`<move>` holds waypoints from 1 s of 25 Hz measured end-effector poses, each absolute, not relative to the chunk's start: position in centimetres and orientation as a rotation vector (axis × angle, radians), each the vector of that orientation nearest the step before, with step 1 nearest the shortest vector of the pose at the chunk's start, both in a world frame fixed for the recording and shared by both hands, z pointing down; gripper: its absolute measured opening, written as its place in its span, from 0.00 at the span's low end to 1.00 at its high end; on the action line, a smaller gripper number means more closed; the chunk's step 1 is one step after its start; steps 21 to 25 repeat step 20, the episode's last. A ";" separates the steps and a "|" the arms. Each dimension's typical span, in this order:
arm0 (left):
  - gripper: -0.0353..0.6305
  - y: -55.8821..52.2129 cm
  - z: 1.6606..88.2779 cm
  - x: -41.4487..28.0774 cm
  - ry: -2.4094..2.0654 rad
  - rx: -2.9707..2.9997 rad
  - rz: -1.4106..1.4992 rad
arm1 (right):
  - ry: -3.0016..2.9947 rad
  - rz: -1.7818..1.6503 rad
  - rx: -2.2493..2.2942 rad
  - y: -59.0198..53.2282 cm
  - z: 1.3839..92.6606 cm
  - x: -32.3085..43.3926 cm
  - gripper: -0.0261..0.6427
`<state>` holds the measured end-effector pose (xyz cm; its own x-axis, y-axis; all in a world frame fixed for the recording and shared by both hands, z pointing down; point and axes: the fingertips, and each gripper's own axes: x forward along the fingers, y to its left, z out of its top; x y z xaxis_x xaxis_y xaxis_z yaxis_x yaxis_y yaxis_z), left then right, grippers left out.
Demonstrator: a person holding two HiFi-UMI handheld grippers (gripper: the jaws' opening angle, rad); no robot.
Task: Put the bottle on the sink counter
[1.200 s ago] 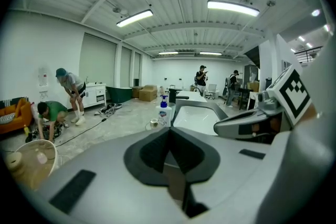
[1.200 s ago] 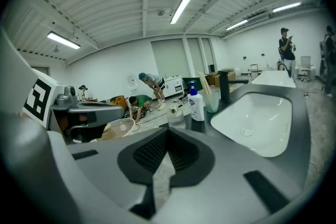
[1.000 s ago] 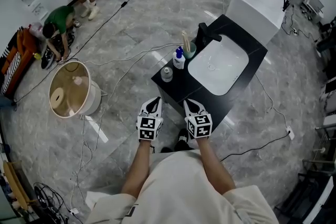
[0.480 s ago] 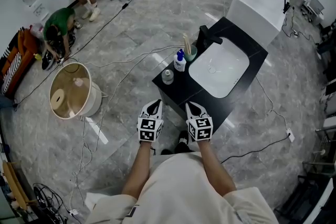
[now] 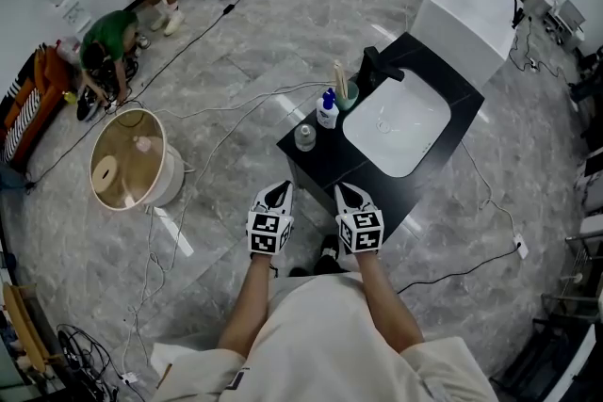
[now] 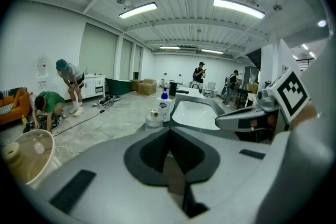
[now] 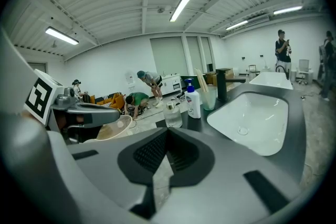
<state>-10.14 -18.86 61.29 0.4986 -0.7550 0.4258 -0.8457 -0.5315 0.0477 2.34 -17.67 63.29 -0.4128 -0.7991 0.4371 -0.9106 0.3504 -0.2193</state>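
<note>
I am holding the left hand-held gripper with its jaws pressed together and nothing between them. The right hand-held gripper is sitting just beside it, its jaws likewise together and empty. Both are pointing forward and a little downward at the near corner of the black surface, and neither is touching anything that stands on it.

Ahead of the left one, the bottle is standing upright on the surface near its left edge; it is clear, with a gold cap, and is well apart from both hand-held grippers. Just behind it a soap pump is standing, white with a blue top, and behind that a cup is holding a few sticks, close beside the black faucet. To the right of this row the white basin is taking up most of the surface.

Beyond the surface a white tub is standing on the grey floor. Cables are trailing across the floor, a round drum is sitting off to the left, and two people are bending down at the far left.
</note>
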 end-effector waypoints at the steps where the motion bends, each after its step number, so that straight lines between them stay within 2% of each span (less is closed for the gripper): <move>1: 0.06 -18.9 61.3 -10.3 -1.363 2.492 0.523 | -2.362 0.631 1.532 -17.7 63.2 2.3 0.05; 25: 0.06 -18.9 61.4 -10.5 -1.377 2.472 0.520 | -2.365 0.664 1.512 -17.5 63.5 3.2 0.05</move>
